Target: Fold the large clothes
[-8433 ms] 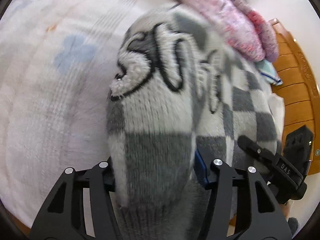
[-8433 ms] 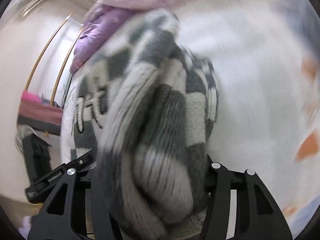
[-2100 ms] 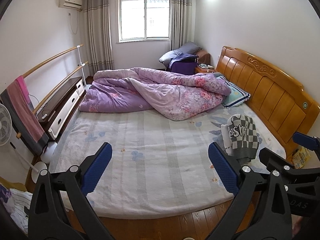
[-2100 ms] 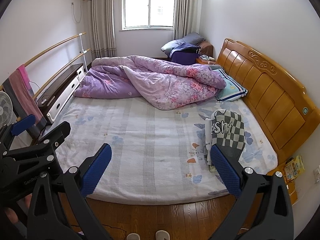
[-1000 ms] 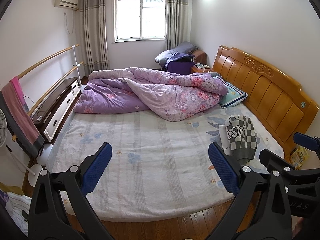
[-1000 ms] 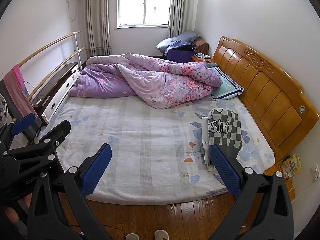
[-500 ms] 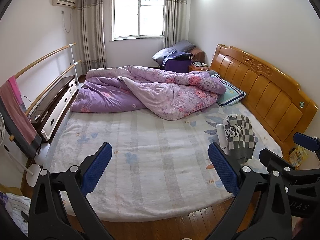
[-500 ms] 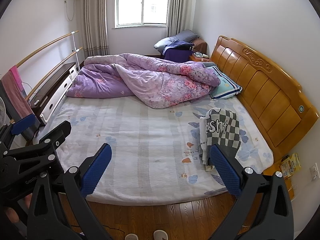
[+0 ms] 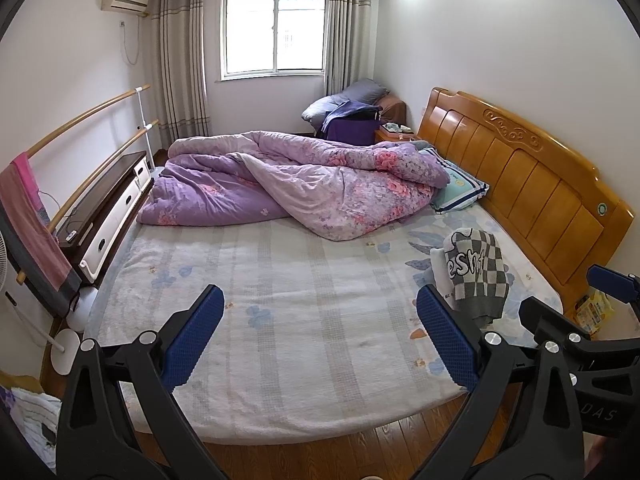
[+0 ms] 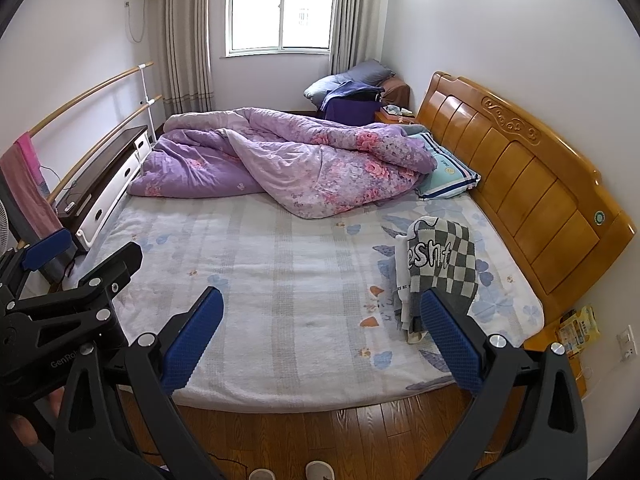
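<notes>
Left gripper [image 9: 320, 340] and right gripper [image 10: 324, 340] both stand with jaws spread wide, empty, held back over the wooden floor [image 10: 360, 432] off the bed [image 9: 280, 280]. The grey-and-white checkered sweater [image 10: 438, 268] lies folded on the mattress near the headboard [image 10: 520, 184], well apart from both grippers.

My left gripper [image 9: 320, 336] and right gripper [image 10: 322, 334] are showing blue textured pads on black frames. The folded sweater [image 10: 438, 266] is wearing a grey-and-white check with black lettering (outlined script on a white band). The bed sheet [image 9: 288, 300] is showing pale white with faint grey stripes and blue flowers — a few orange ones too. The quilt [image 10: 280, 160] is glowing purple with pink blossoms; the headboard [image 10: 532, 184] is shining honey-orange.
</notes>
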The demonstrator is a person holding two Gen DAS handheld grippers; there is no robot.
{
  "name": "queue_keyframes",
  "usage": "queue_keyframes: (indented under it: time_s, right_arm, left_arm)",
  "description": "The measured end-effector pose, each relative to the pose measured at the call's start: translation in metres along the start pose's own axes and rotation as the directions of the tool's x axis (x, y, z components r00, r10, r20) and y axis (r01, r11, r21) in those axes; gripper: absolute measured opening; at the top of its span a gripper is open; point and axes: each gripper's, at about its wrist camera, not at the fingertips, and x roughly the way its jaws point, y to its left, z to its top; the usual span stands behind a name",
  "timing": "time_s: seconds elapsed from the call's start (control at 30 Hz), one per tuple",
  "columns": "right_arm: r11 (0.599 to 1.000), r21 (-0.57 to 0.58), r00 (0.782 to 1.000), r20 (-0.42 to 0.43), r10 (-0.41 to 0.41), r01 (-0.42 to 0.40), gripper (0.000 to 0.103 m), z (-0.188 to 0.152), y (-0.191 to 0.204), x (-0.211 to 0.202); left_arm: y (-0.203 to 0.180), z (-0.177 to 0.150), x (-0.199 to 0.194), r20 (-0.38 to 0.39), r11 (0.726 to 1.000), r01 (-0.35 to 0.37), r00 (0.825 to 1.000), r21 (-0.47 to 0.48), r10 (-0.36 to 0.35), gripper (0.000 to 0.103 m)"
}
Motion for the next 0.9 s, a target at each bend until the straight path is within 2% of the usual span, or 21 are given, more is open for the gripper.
queue_keyframes:
  time_s: [0.9]
  right_arm:
    - [1.0,0.001,1.0,0.011,-0.008,0.008,0.095,0.0045,-0.0012,-0.0069]
  left_arm:
    - [-0.0075,0.0055,-0.0061,0.019,1.0,-0.001,1.0,0.006,0.001,0.097]
